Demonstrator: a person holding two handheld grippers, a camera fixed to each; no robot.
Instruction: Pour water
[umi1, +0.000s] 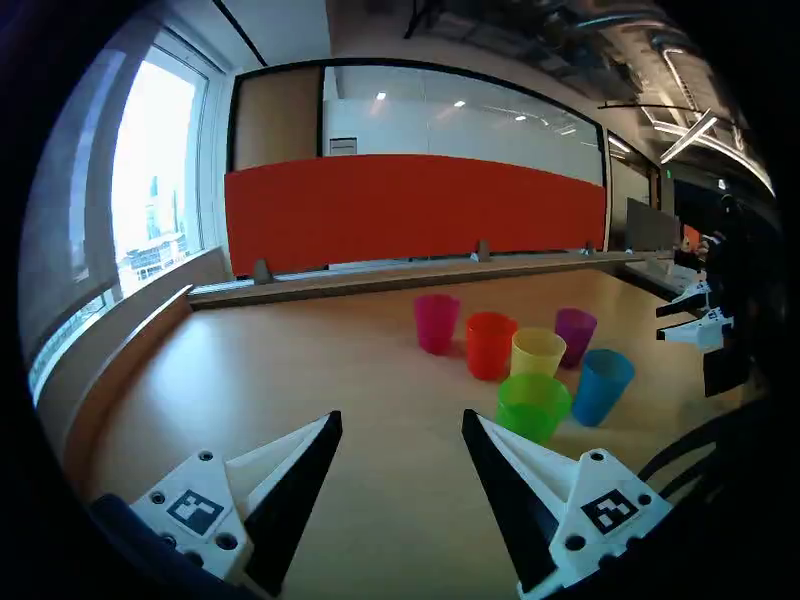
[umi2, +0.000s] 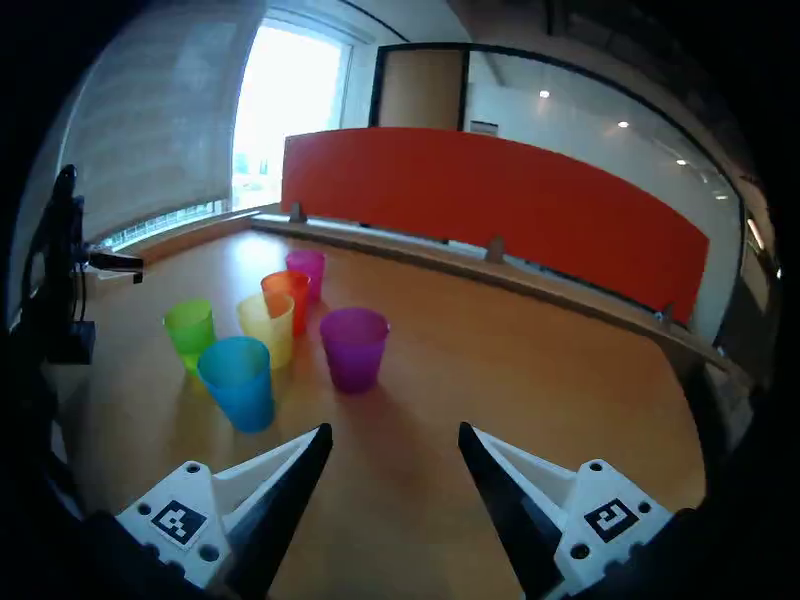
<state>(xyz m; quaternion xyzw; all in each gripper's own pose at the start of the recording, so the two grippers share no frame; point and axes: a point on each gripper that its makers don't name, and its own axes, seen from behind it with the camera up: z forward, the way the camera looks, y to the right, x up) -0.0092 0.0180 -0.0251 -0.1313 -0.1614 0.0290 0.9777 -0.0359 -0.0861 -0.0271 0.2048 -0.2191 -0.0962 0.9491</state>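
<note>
Several plastic cups stand upright in a cluster on a wooden table: pink, orange, yellow, purple, blue and green. My left gripper is open, low over the table, short of the green cup. In the right gripper view my right gripper is open, with the purple cup just ahead and the blue cup ahead to its left. The right gripper also shows at the right edge of the left gripper view. I see no water.
A red divider panel on a raised wooden ledge closes off the table's far side. Windows run along one side. A dark stand sits at the left edge of the right gripper view.
</note>
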